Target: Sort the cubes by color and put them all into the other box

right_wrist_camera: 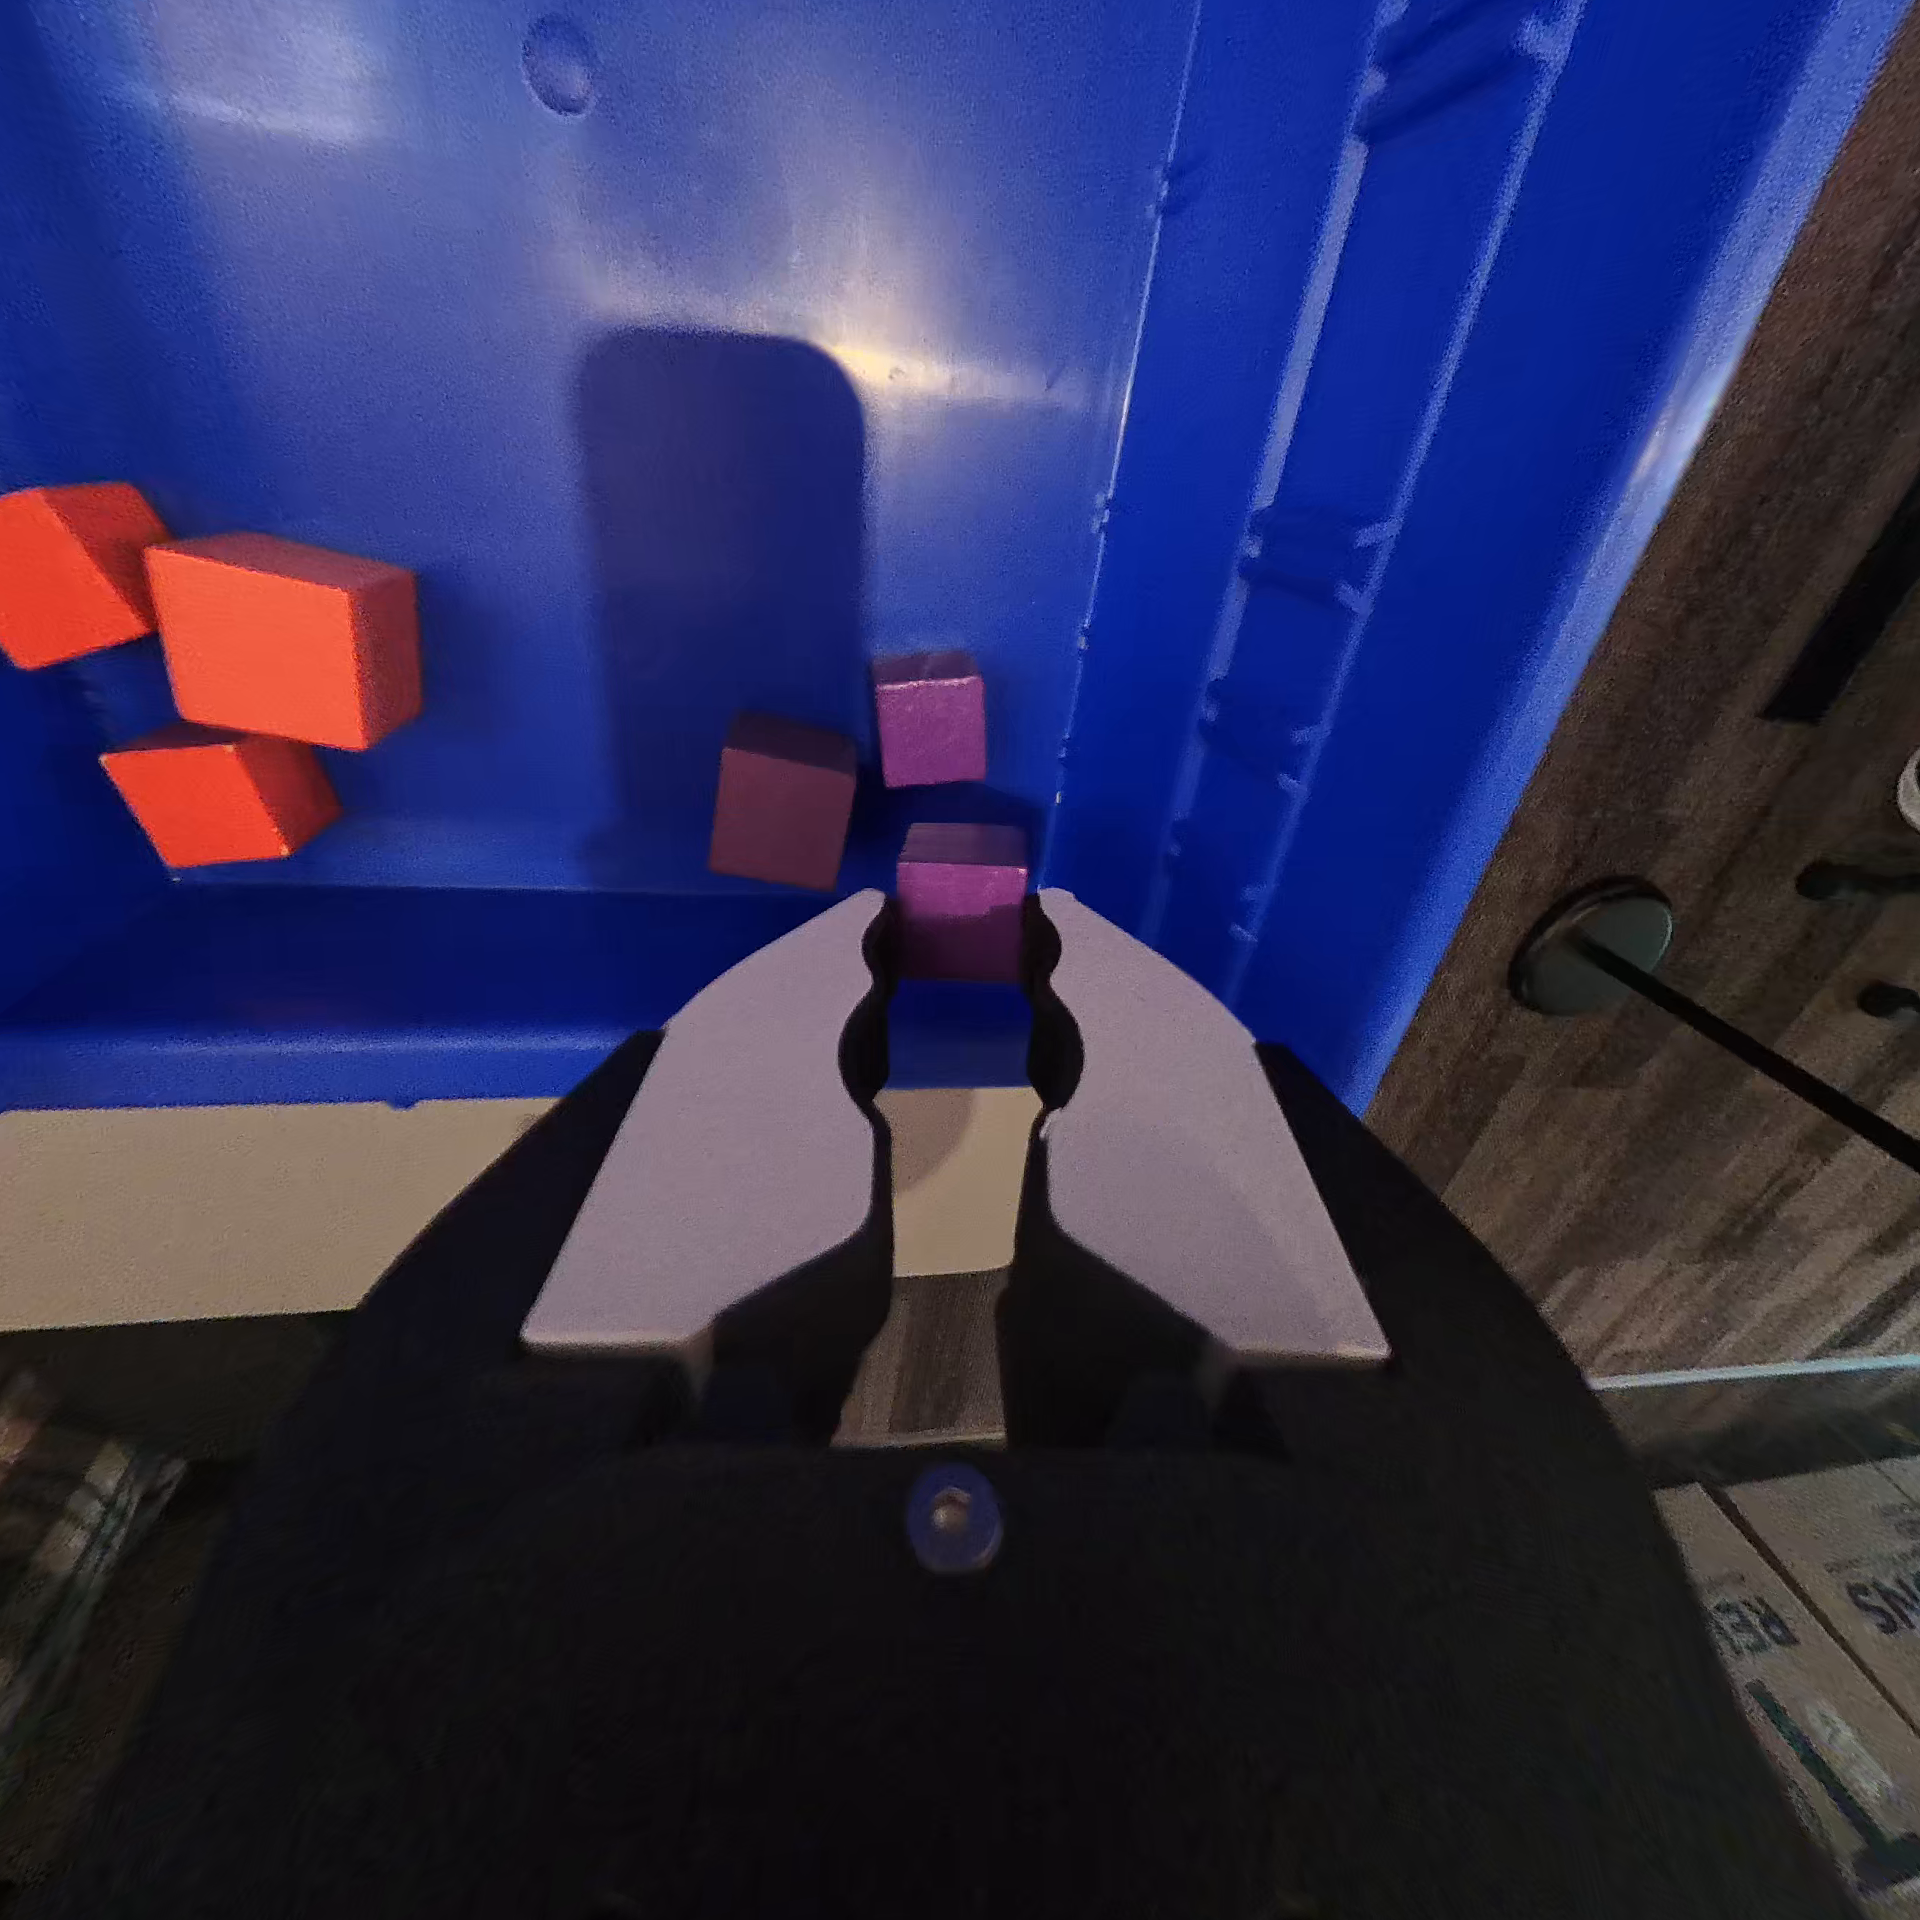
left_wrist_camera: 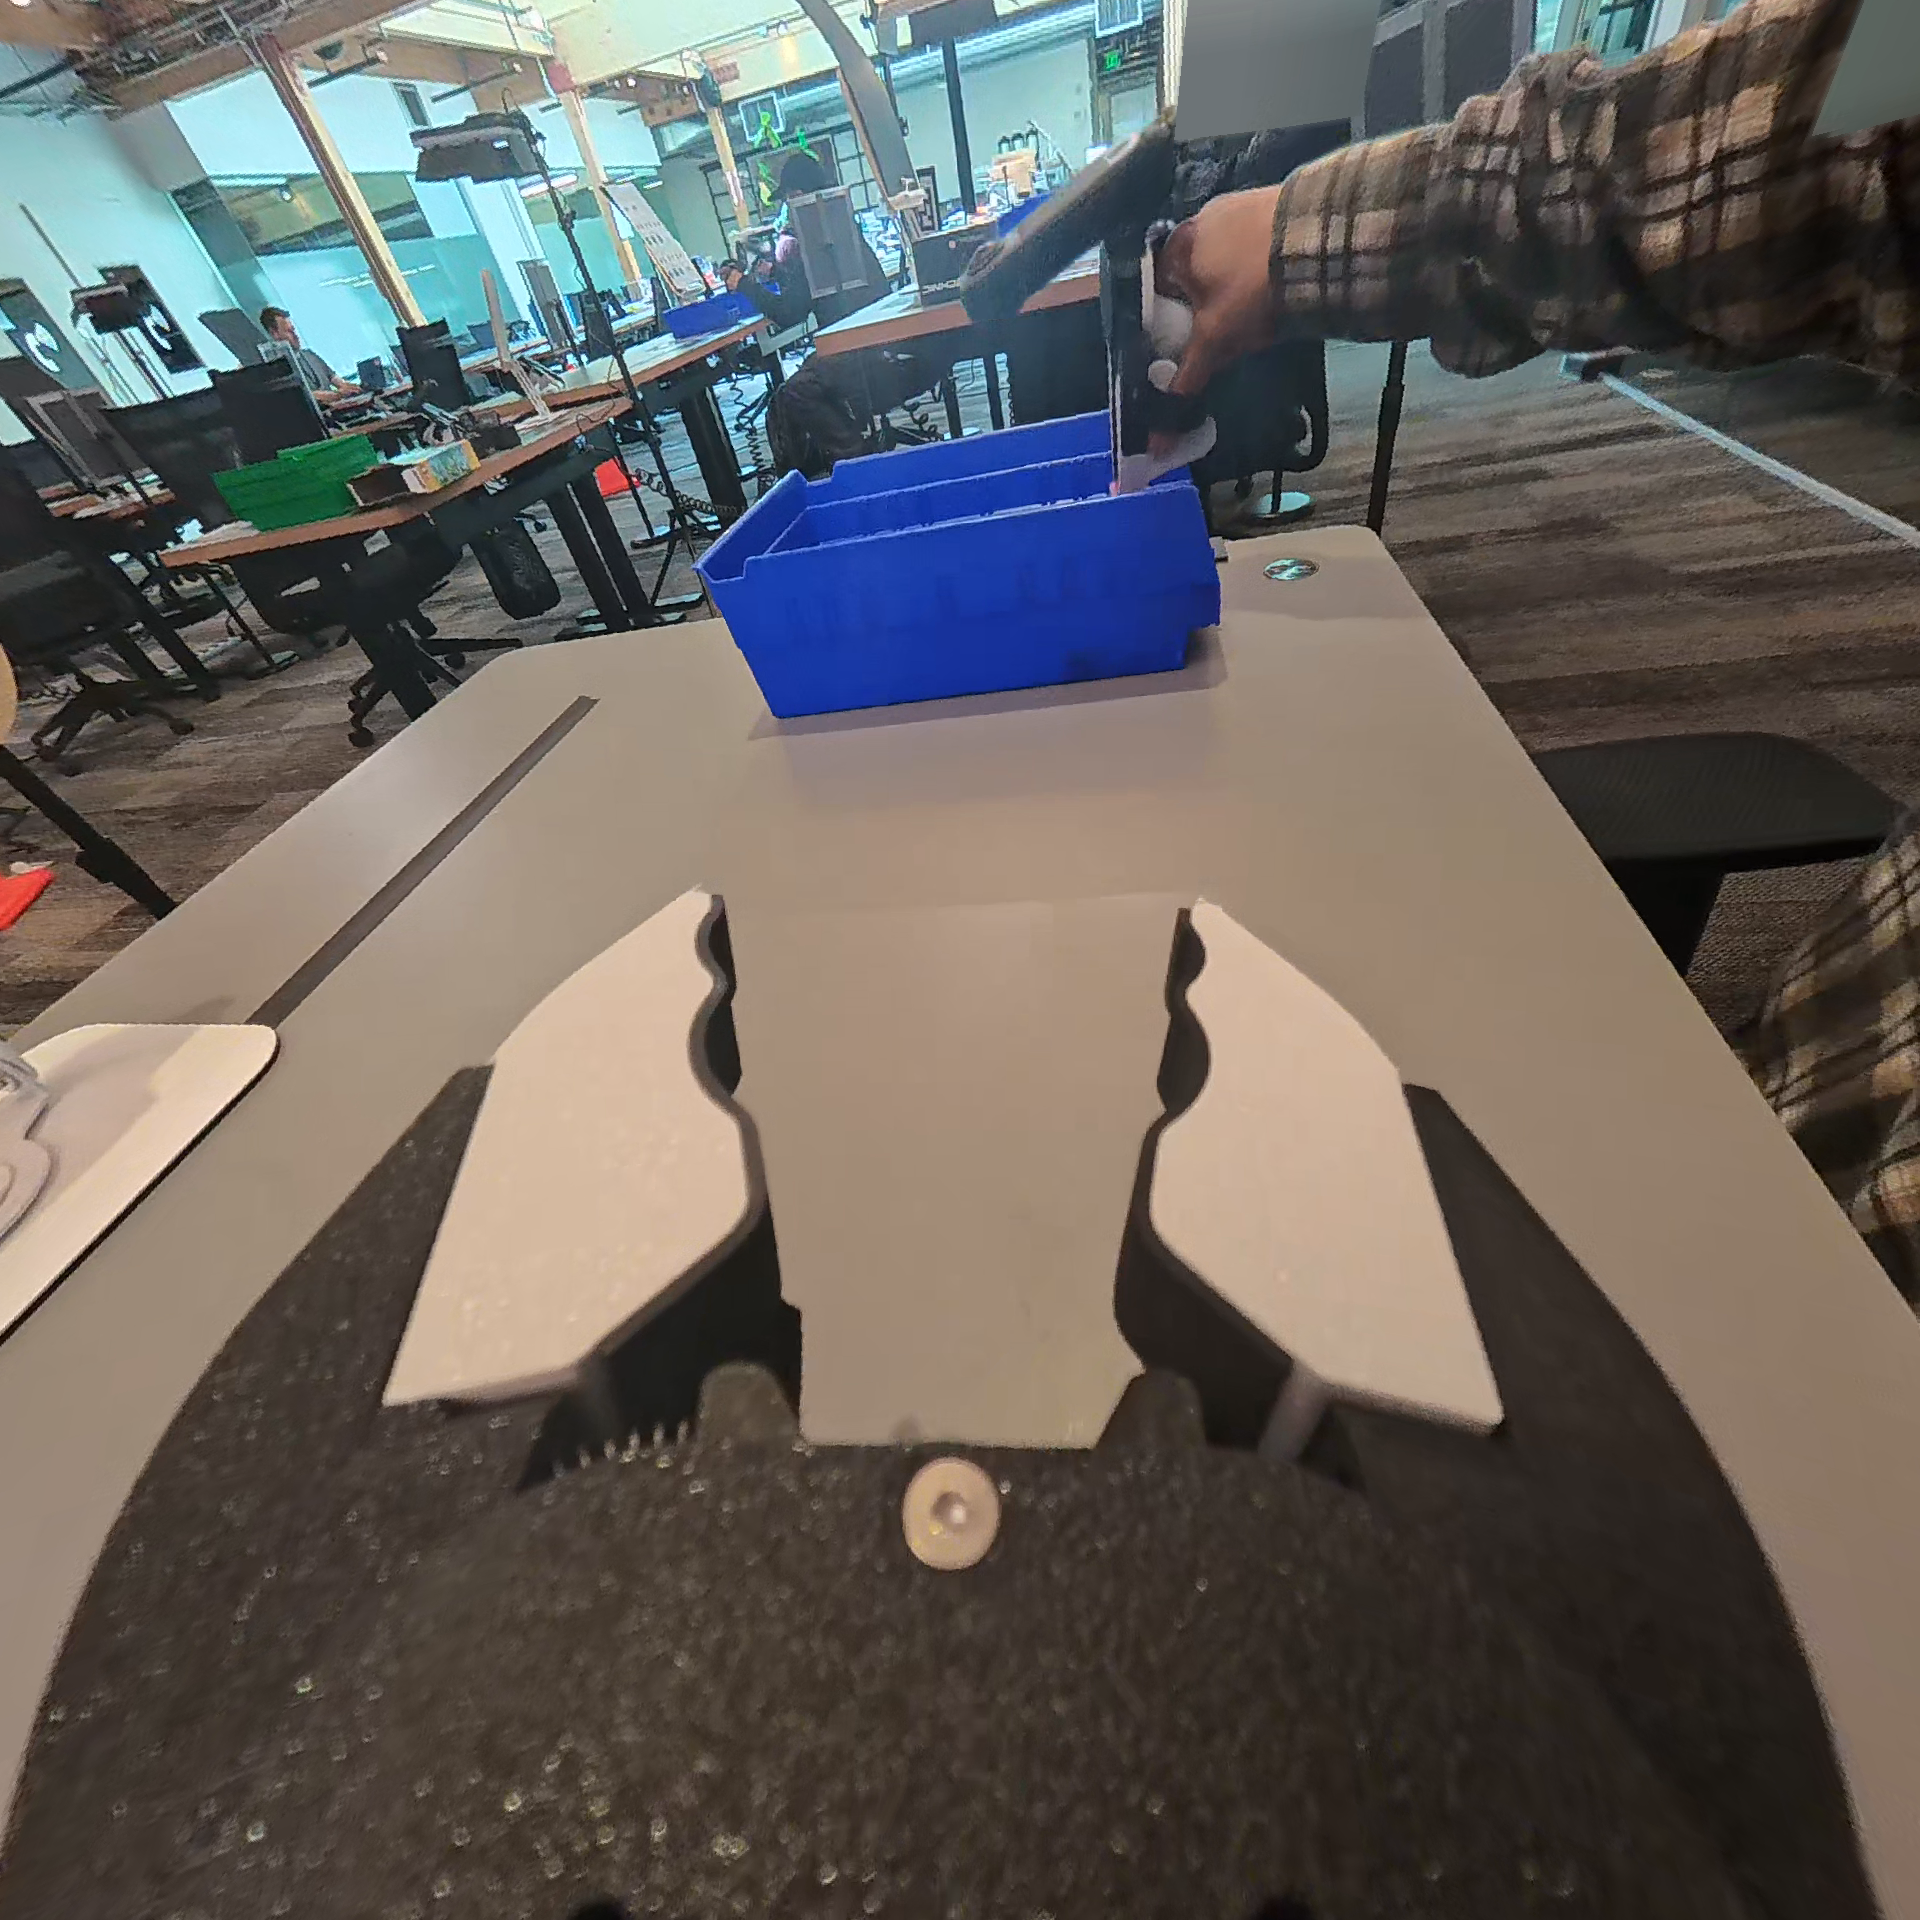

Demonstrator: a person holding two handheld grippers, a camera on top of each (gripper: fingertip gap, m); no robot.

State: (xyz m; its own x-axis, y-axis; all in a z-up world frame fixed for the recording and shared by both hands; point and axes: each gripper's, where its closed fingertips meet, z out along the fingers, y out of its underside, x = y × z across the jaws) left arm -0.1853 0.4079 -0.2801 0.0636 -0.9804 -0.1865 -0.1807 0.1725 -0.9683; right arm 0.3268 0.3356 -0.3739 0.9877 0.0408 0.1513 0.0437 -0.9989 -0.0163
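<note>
Inside the glossy blue plastic box, the right gripper pinches a matte purple cube; the left gripper hovers spread above the smooth grey worktop.

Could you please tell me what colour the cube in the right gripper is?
Purple cube, seen best in the right wrist view.

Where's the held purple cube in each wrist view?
Left wrist view: not visible; the right gripper dips behind the far wall of the blue box, upper centre.
Right wrist view: centre, purple cube pinched at the right gripper's fingertips, inside the box.
Shared landmark: the blue box.
</note>
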